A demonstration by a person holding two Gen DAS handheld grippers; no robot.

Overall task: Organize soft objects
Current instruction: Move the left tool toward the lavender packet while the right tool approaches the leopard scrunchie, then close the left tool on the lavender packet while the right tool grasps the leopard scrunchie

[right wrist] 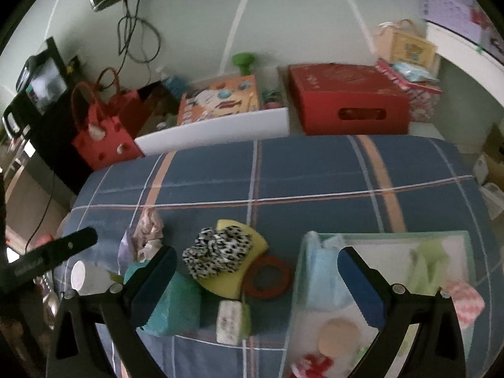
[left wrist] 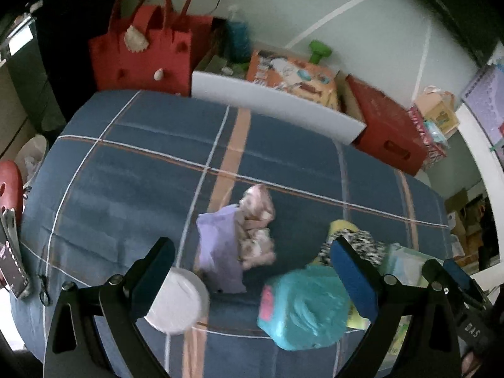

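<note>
Soft things lie on a blue plaid bedcover [left wrist: 132,170]: a lilac cloth [left wrist: 219,249] with a pink floral cloth [left wrist: 256,220], a teal tissue pack [left wrist: 302,308], a leopard scrunchie [right wrist: 217,253] on a yellow sponge [right wrist: 234,272], and an orange ring [right wrist: 267,275]. A pale green bin [right wrist: 390,234] at the right holds several soft items. My left gripper [left wrist: 255,278] is open and empty above the cloths. My right gripper [right wrist: 256,286] is open and empty, over the bin's left edge.
A white round lid [left wrist: 176,302] lies near the left fingers. Behind the bed stand a red felt bag [left wrist: 141,56], a white board [left wrist: 277,107], an orange toy box [right wrist: 220,97] and a red box [right wrist: 346,97]. A small wipes pack [right wrist: 231,321] lies by the ring.
</note>
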